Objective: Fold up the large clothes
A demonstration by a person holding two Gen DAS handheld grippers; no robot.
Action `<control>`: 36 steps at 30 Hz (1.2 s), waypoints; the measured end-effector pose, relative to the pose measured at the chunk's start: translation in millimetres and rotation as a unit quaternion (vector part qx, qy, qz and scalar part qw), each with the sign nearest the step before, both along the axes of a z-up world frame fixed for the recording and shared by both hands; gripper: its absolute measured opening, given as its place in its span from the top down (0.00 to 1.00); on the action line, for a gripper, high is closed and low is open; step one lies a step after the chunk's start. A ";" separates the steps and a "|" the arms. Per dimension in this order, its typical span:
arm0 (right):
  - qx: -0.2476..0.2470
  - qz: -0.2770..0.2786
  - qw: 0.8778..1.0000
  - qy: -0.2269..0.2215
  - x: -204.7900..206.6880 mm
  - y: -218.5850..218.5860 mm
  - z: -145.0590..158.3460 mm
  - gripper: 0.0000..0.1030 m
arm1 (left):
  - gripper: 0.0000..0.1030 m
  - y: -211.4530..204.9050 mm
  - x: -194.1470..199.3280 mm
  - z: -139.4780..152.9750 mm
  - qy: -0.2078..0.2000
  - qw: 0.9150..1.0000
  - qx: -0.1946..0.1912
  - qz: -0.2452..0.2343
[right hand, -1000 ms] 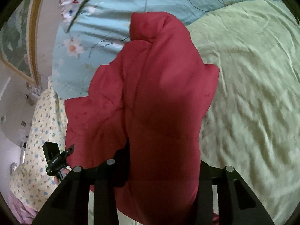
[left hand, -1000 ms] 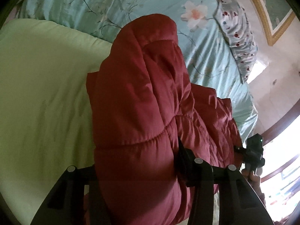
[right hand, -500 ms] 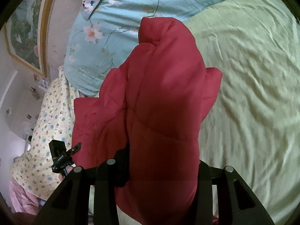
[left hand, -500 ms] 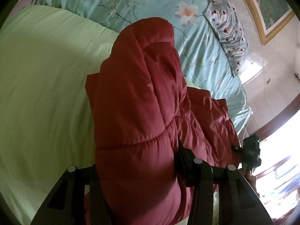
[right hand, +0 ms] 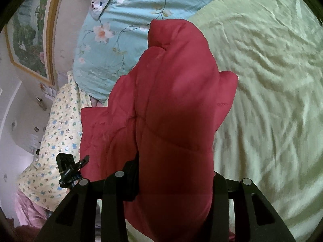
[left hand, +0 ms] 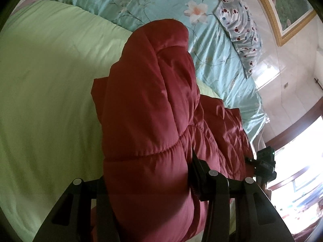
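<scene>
Both hand-held grippers, left (left hand: 148, 181) and right (right hand: 175, 181), angled downward, clamping red puffer jacket (left hand: 147, 109).

Pale green quilt (left hand: 50, 100) covers the near bed. Teal floral sheet (left hand: 218, 60) beyond it, far side. Spotted pillow (left hand: 242, 32) against the wall. Gold-framed picture (right hand: 30, 40) above. Yellow patterned cloth (right hand: 58, 131) hangs at the bed's edge.
</scene>
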State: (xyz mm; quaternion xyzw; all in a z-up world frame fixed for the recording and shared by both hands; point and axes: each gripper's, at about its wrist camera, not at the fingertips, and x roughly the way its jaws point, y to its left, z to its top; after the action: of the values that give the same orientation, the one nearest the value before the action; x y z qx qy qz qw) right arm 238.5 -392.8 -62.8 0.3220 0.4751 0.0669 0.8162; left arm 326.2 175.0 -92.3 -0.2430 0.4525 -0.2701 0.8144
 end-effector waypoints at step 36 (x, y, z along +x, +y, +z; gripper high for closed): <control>-0.017 -0.060 0.998 0.009 -12.2 -18.7 -36.5 0.35 | 0.32 -50.9 20.9 -22.4 0.006 0.988 0.143 0.061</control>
State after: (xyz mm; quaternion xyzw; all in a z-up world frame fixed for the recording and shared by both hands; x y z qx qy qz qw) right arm 226.2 -411.5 -99.3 0.3369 0.4630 0.0071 0.8198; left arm 347.1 124.1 -114.7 -0.1525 0.4754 -0.1514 0.8531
